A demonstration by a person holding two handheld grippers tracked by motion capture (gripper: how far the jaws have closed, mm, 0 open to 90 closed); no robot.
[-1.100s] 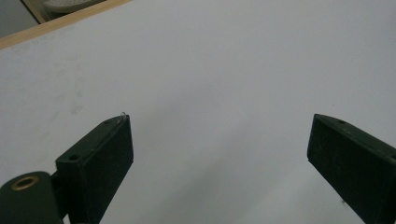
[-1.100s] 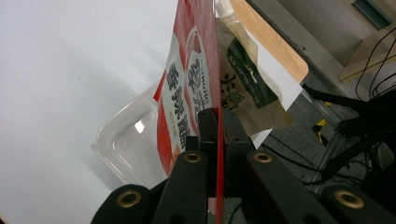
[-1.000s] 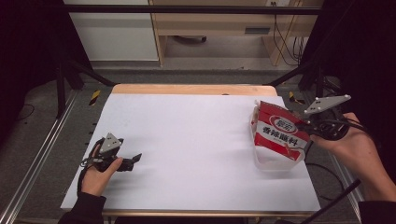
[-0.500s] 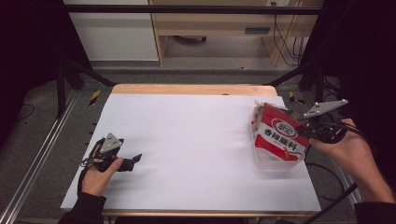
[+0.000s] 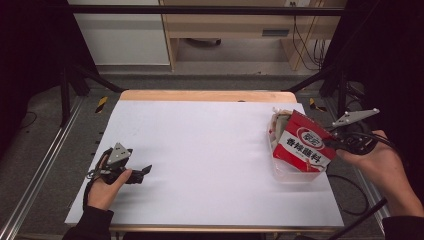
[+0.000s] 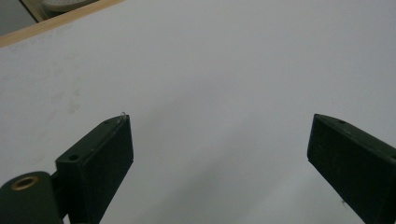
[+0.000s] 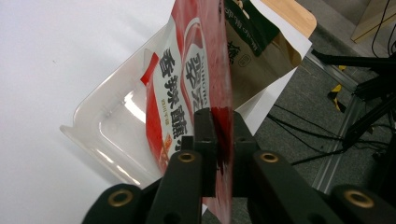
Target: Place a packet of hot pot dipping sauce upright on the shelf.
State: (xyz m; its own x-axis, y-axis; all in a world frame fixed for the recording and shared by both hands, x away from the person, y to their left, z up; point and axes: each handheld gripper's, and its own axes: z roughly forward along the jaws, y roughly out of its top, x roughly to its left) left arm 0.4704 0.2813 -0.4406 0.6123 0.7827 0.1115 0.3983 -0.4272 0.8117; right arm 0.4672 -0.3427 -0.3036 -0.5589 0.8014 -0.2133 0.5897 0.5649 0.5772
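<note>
A red seasoning packet with white print hangs tilted over a clear plastic tray at the table's right edge. My right gripper is shut on the packet's edge; in the right gripper view the jaws pinch the red packet above the clear tray. A brown paper pouch stands behind it in the tray. My left gripper rests low at the table's near left, open, with nothing between its fingers but white tabletop.
The white tabletop stretches between the two hands. A wooden strip borders its far edge. Metal rails run along the left side, and cables trail by the right edge.
The right gripper has lifted the red packet slightly and drawn it toward the right. The left gripper has stayed where it was.
</note>
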